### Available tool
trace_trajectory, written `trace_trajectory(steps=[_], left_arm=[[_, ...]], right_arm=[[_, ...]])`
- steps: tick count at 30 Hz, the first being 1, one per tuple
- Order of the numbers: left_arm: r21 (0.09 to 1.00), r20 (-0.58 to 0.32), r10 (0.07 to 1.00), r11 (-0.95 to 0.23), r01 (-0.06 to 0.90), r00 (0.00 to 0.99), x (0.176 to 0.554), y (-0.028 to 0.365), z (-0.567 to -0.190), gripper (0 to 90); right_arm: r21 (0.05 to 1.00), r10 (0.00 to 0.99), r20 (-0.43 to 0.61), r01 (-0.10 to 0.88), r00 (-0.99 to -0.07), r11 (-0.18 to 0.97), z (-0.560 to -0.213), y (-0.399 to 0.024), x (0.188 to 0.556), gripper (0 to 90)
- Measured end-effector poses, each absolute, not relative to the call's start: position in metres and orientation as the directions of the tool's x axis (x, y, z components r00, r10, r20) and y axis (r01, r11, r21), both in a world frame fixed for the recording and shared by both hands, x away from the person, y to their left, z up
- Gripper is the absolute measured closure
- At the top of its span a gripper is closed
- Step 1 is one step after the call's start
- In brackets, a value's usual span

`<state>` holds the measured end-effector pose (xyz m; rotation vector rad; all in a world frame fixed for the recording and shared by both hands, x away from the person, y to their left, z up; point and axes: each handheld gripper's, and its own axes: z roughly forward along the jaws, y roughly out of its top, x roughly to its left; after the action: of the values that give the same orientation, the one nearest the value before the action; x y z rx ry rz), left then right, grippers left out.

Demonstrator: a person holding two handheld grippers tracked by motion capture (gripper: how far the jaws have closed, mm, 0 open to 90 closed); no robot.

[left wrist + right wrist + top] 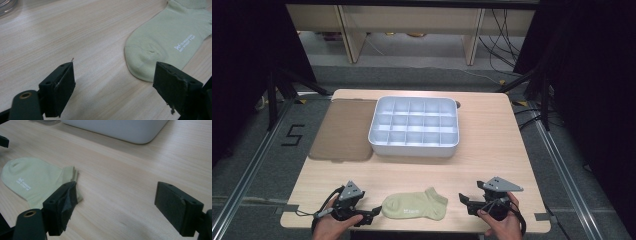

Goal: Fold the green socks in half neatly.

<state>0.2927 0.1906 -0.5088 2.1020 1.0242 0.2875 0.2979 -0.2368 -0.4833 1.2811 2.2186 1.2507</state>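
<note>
With both jaws spread wide and empty, the left hand-held gripper (373, 214) and right hand-held gripper (463, 200) flank the green sock (414, 205) lying flat on the surface (492, 150) near the front edge, probably lining up to grab toe and cuff; divided tray (414, 126) sits behind.

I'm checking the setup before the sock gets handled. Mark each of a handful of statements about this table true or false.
1. The sock lies flat on the table between the two grippers. True.
2. The left gripper is clamped on the sock's toe. False: its jaws stand open, with nothing between them.
3. The divided tray has socks in its compartments. False: every compartment in view is bare.
4. A brown mat lies to the left of the tray. True.
5. The right gripper has open jaws. True.
</note>
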Motion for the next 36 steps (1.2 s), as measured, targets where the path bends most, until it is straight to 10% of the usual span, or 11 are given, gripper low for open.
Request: trace_trajectory(steps=[17,36], left_arm=[[0.73,-0.175,0.739,-0.345,0.59,0.65,0.29,0.176,-0.509,42.6],[0.707,-0.085,0.74,-0.427,0.563,0.667,0.288,0.162,-0.512,51.9]], right_arm=[[0.838,0.787,0.115,0.485,-0.607,0.251,-0.48,-0.238,0.299,26.8],[0.846,0.765,0.112,0.465,-0.634,0.262,-0.48,-0.23,0.295,27.6]])
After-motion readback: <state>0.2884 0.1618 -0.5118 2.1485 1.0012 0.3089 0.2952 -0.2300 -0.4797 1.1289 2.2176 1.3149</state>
